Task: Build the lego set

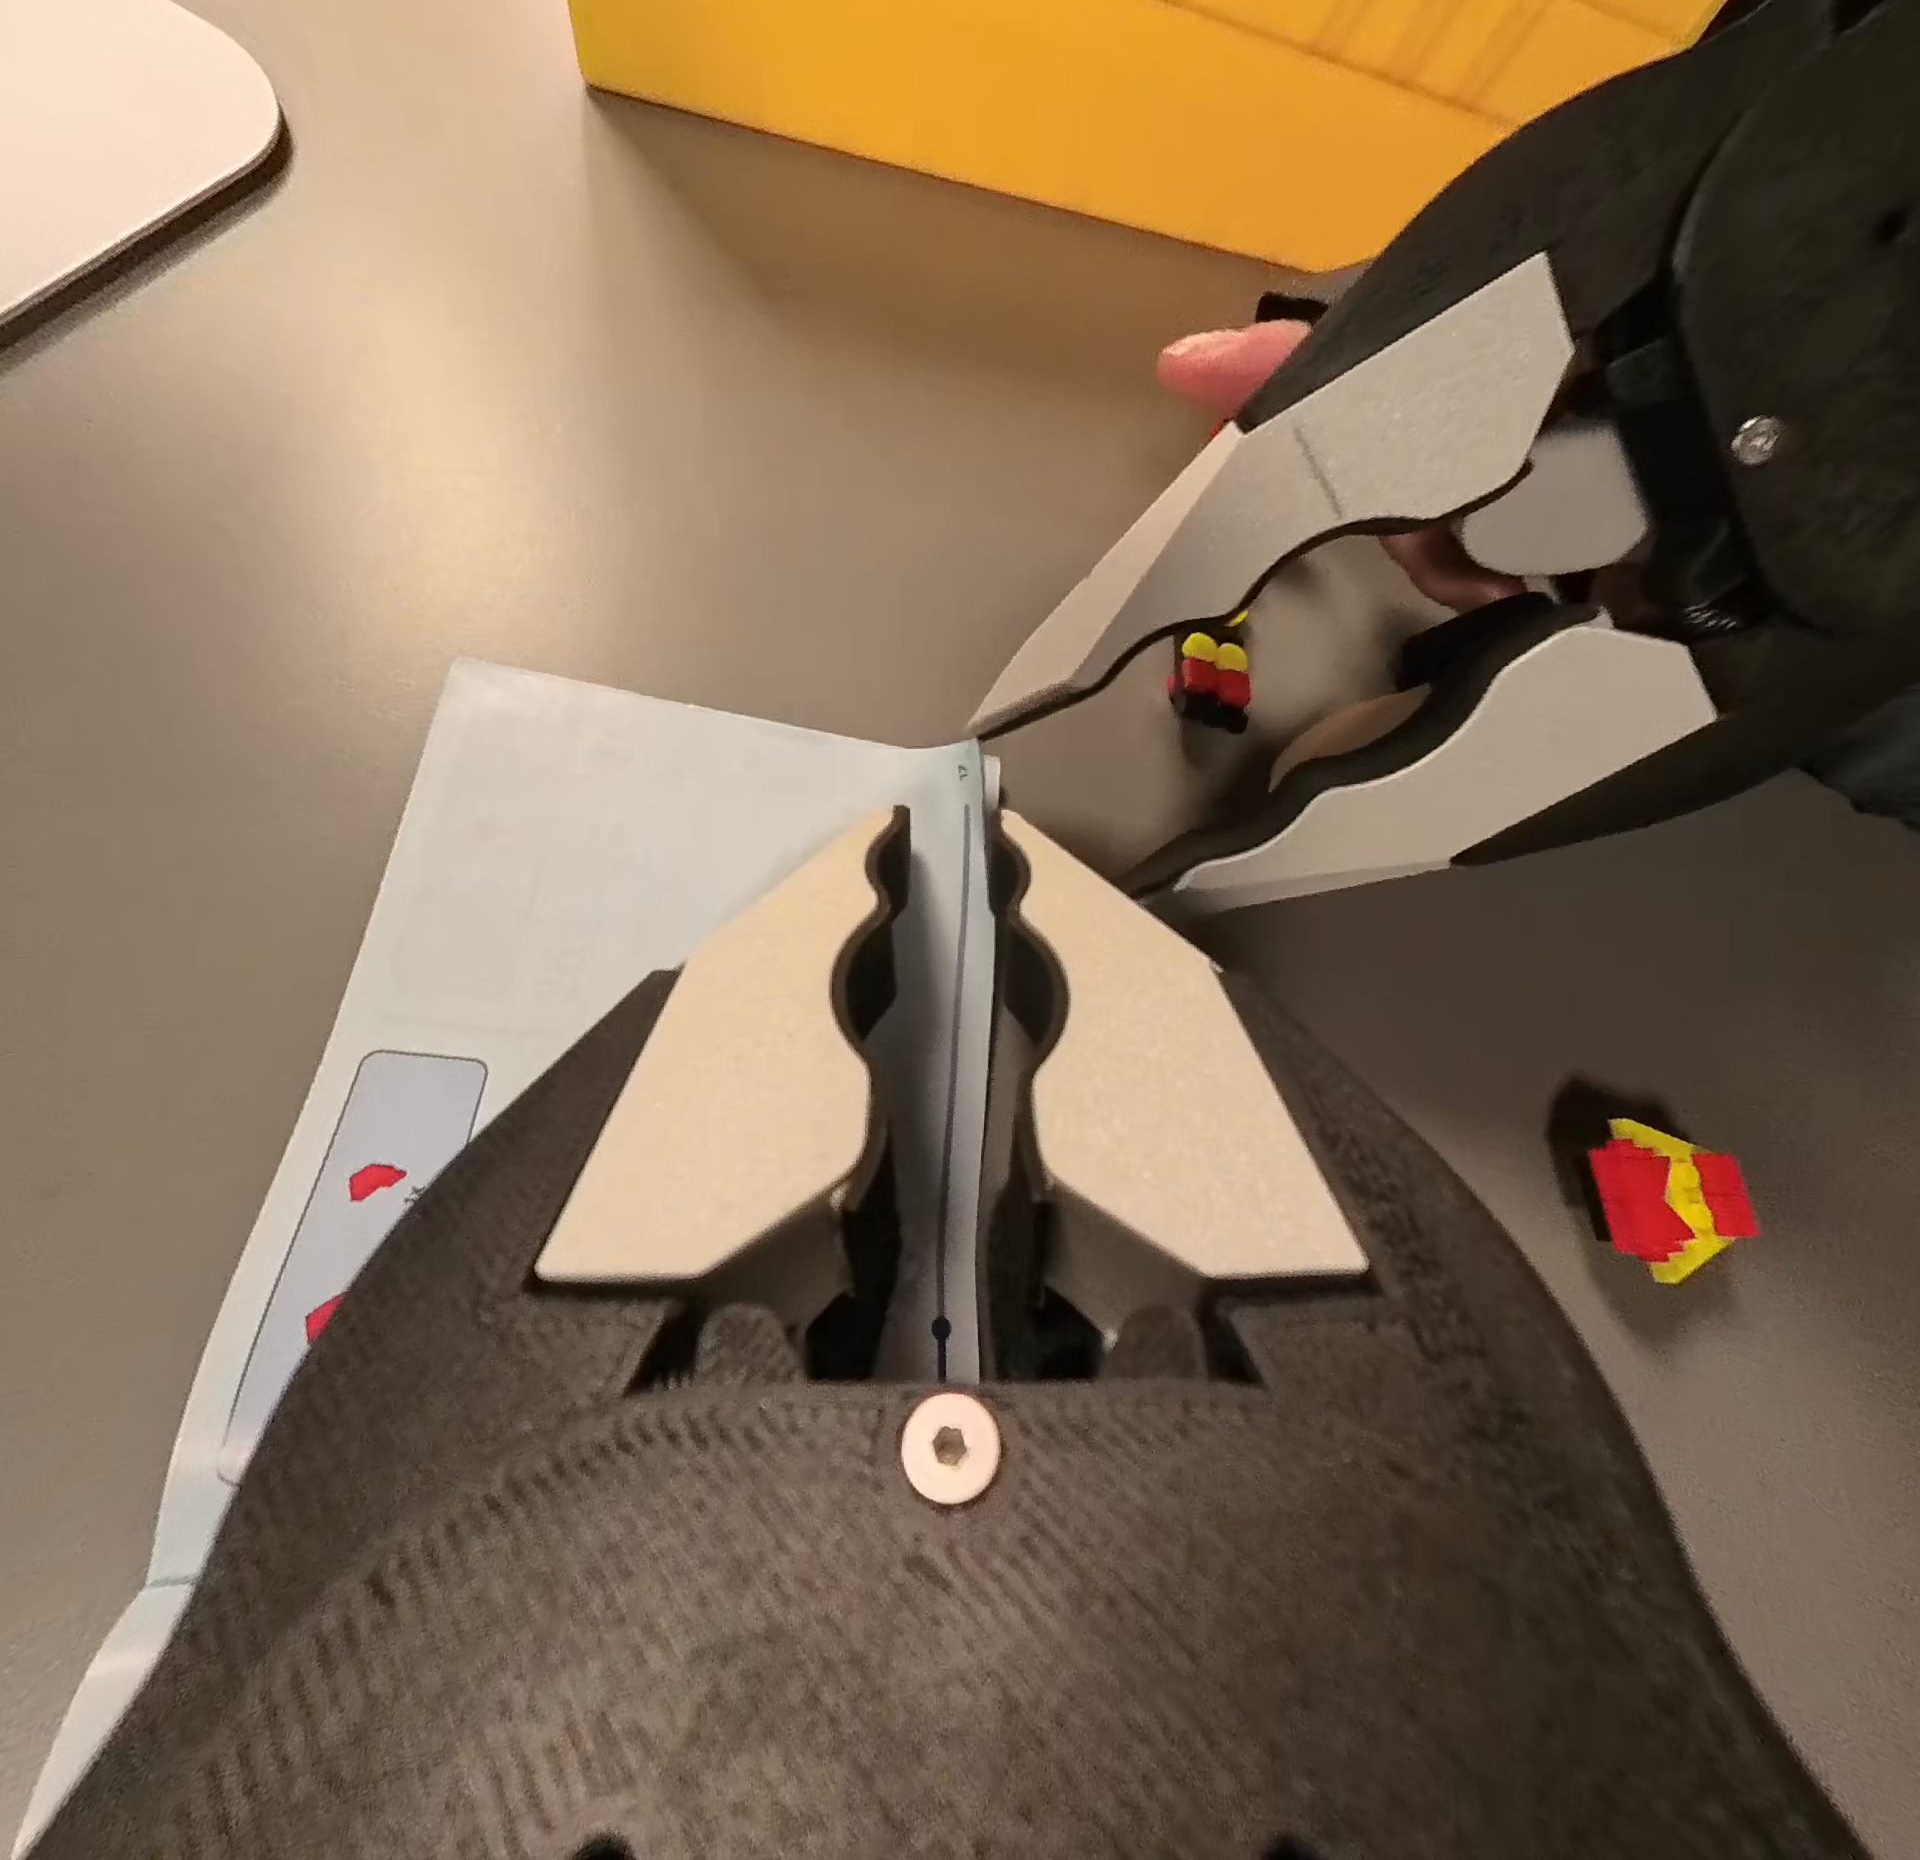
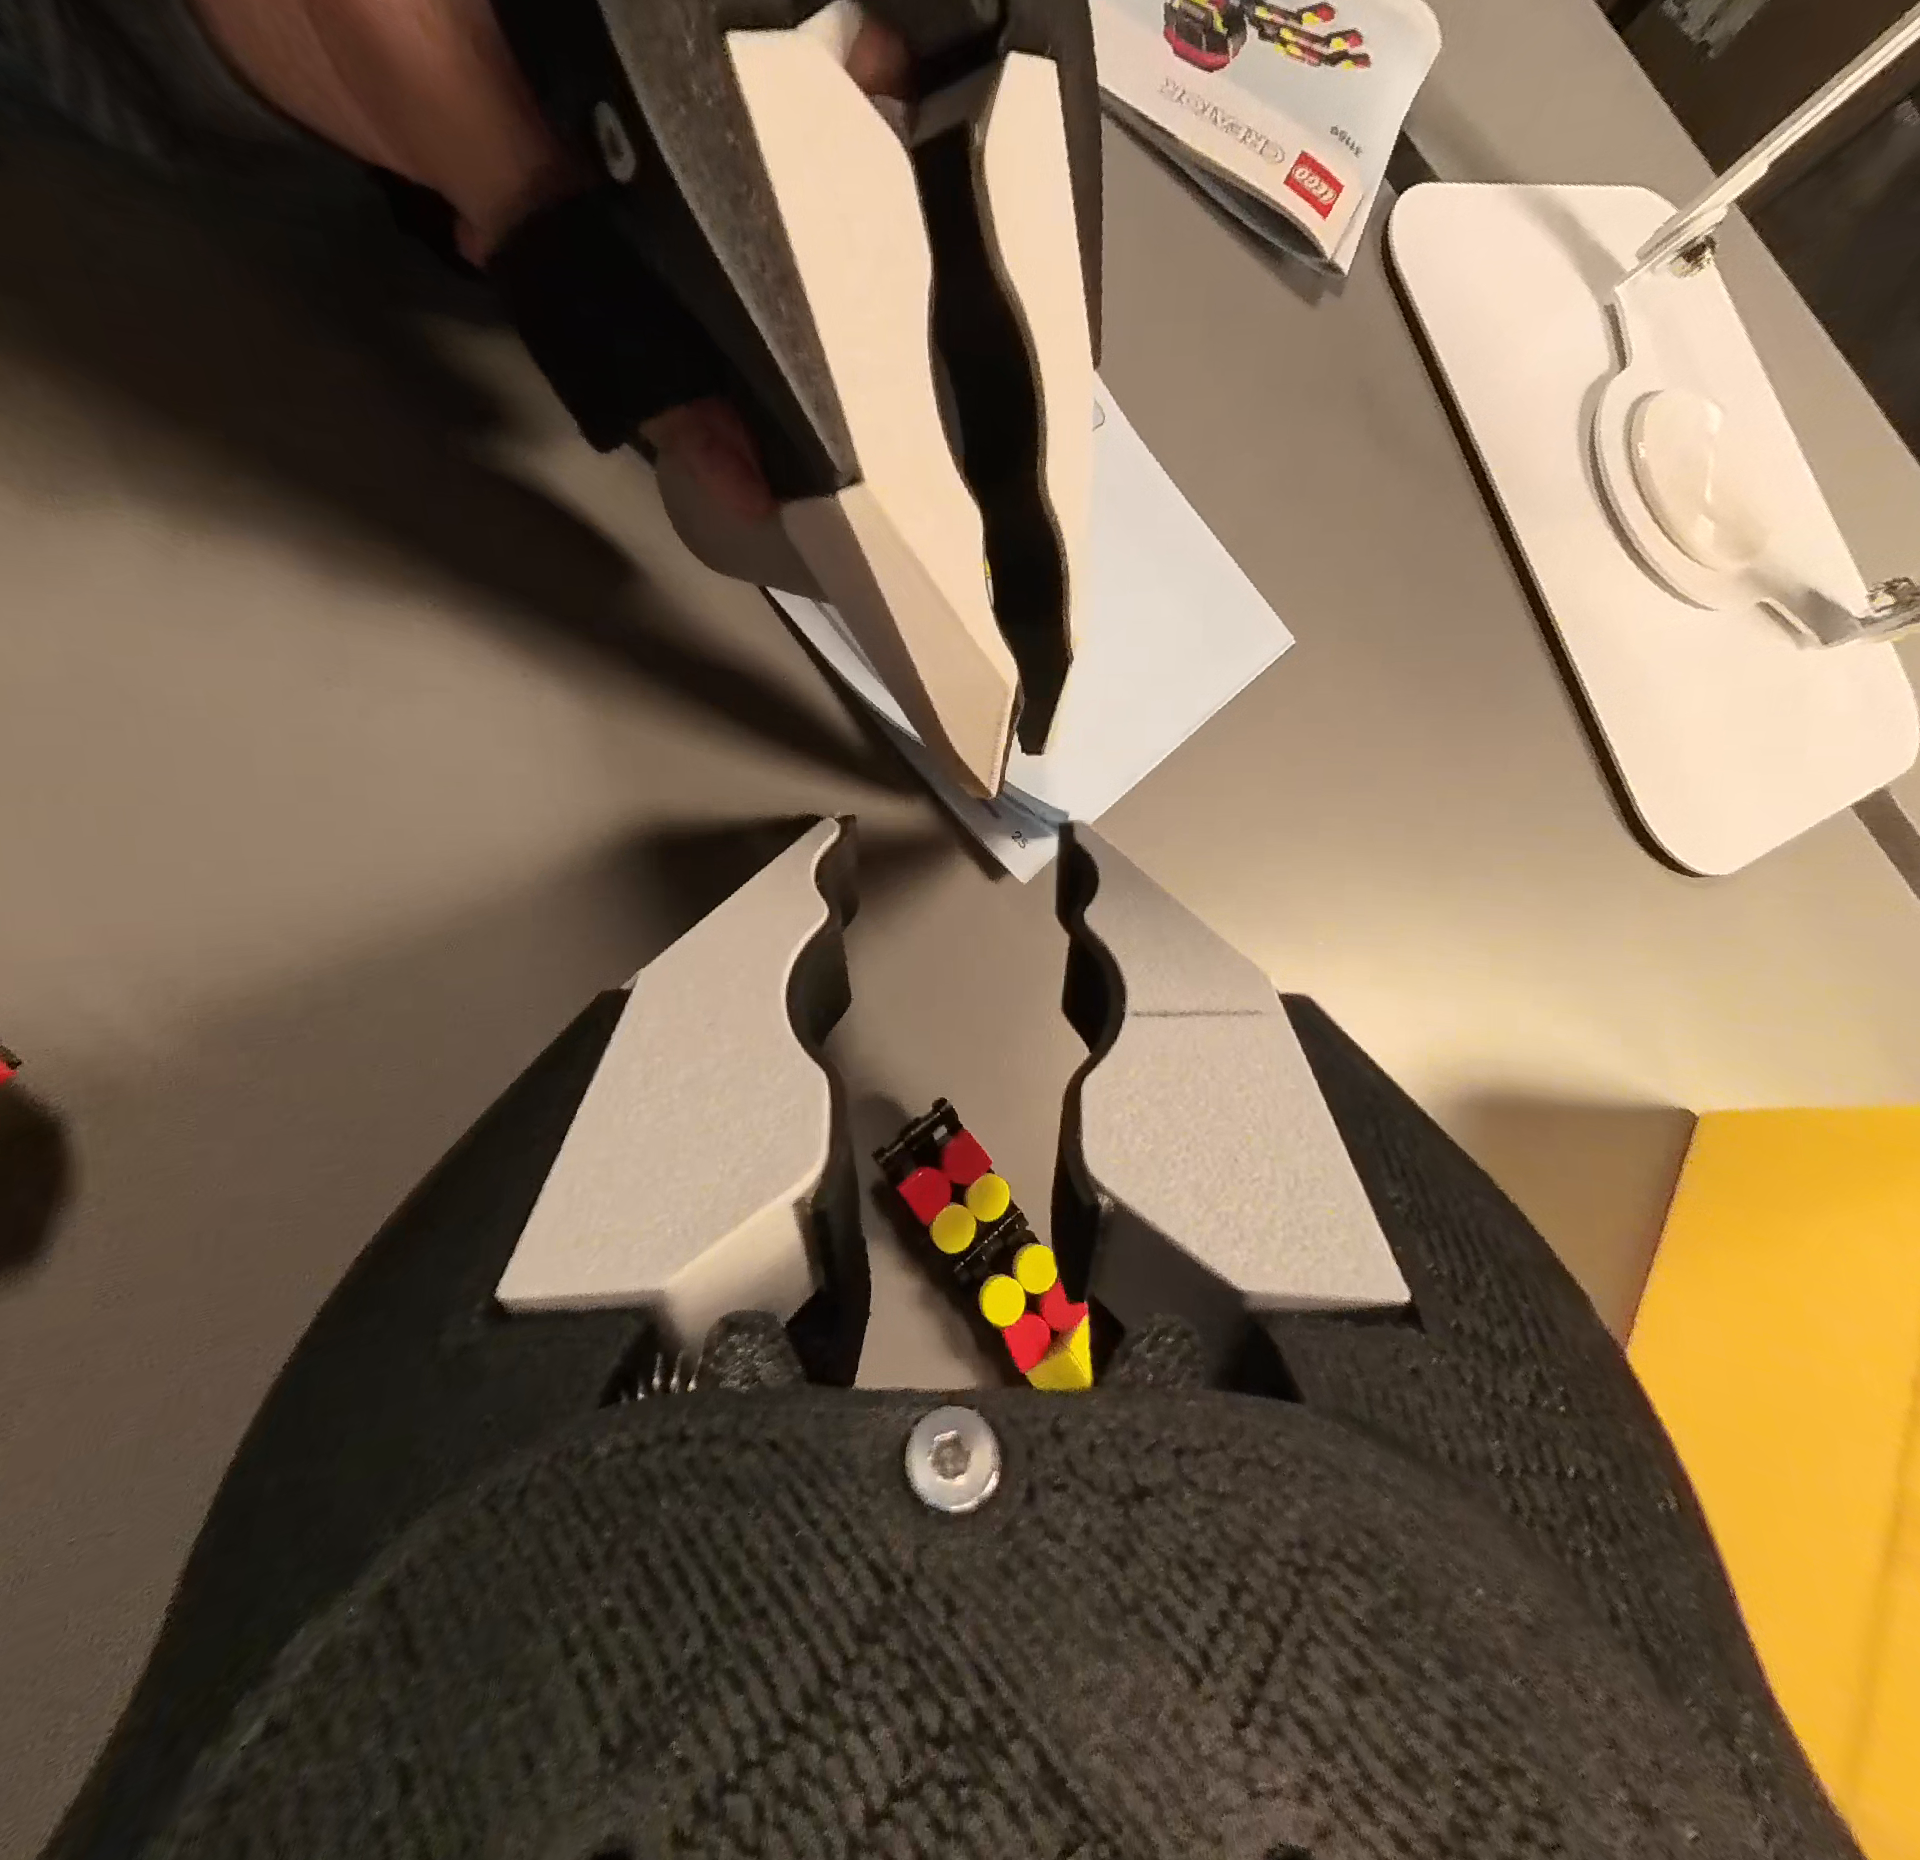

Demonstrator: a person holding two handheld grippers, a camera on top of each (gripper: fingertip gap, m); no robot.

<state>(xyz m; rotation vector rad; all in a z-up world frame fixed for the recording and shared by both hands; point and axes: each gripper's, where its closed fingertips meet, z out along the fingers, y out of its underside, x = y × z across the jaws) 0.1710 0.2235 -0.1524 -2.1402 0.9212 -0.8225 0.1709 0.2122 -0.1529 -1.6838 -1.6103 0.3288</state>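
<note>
- The left gripper (image 1: 951,823) was pinched on a page of the pale blue instruction booklet (image 1: 623,844), the sheet standing on edge between its beige, wavy-edged fingers.
- The right gripper (image 2: 951,844) stood wide, gripping nothing; a strip-shaped lego piece (image 2: 987,1249) of black links with red and yellow round tiles lay on the grey table (image 2: 312,667) between its fingers, near their base.
- Only the left wrist view showed a chunky red-and-yellow lego block (image 1: 1668,1202) right of the left fingers, apart from them.
- Only the right wrist view showed a second booklet (image 2: 1268,75) and a smooth white rounded base plate (image 2: 1662,522) beyond the fingertips.
- A matte yellow box (image 1: 1091,75) lay farther off.
</note>
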